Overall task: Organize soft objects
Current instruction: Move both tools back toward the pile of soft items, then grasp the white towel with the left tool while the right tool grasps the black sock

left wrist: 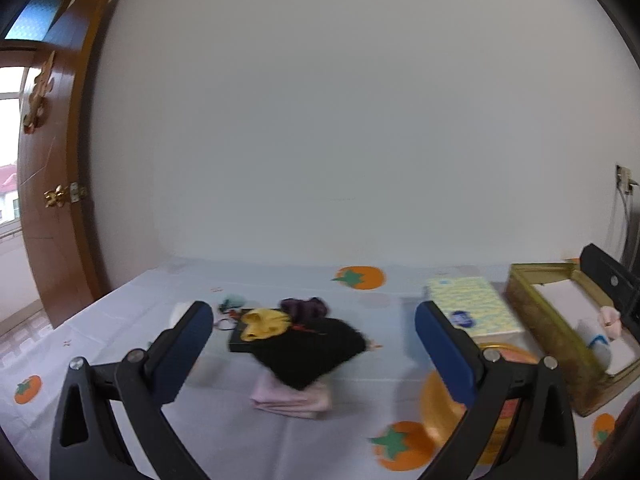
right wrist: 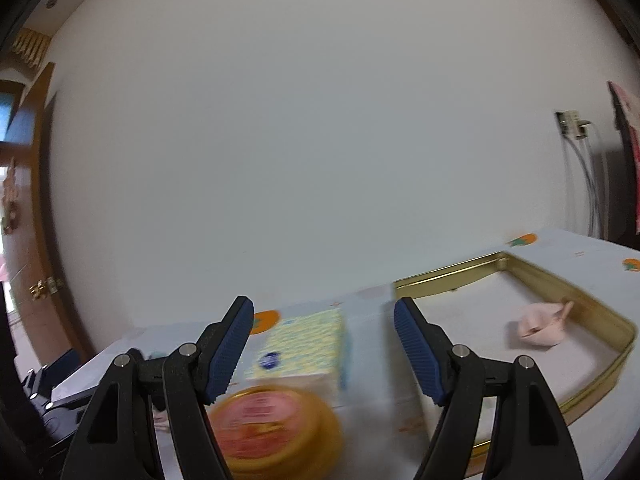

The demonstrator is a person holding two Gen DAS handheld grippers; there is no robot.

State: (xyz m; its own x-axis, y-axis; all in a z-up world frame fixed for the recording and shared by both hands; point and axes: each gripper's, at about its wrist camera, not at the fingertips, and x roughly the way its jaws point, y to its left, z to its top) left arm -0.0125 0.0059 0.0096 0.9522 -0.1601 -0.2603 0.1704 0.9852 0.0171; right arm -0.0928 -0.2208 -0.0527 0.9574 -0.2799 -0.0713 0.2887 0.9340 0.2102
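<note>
A pile of soft things lies mid-table in the left wrist view: a black cloth [left wrist: 316,354], a yellow cloth [left wrist: 264,323], a dark purple piece [left wrist: 305,306] and a folded pink cloth [left wrist: 294,399]. My left gripper [left wrist: 314,320] is open and empty, above and in front of the pile. A gold tin box [right wrist: 592,304] at the right holds a pink soft item [right wrist: 538,325]; the tin also shows in the left wrist view [left wrist: 536,312]. My right gripper [right wrist: 324,312] is open and empty, to the left of the tin. It shows at the right edge of the left wrist view [left wrist: 612,284].
A patterned tissue pack [right wrist: 304,344] and a round yellow container with a red lid [right wrist: 264,426] stand between pile and tin. The tablecloth [left wrist: 200,432] has orange fruit prints. A white wall is behind, a wooden door [left wrist: 52,160] at the left, cables [right wrist: 584,184] at the right.
</note>
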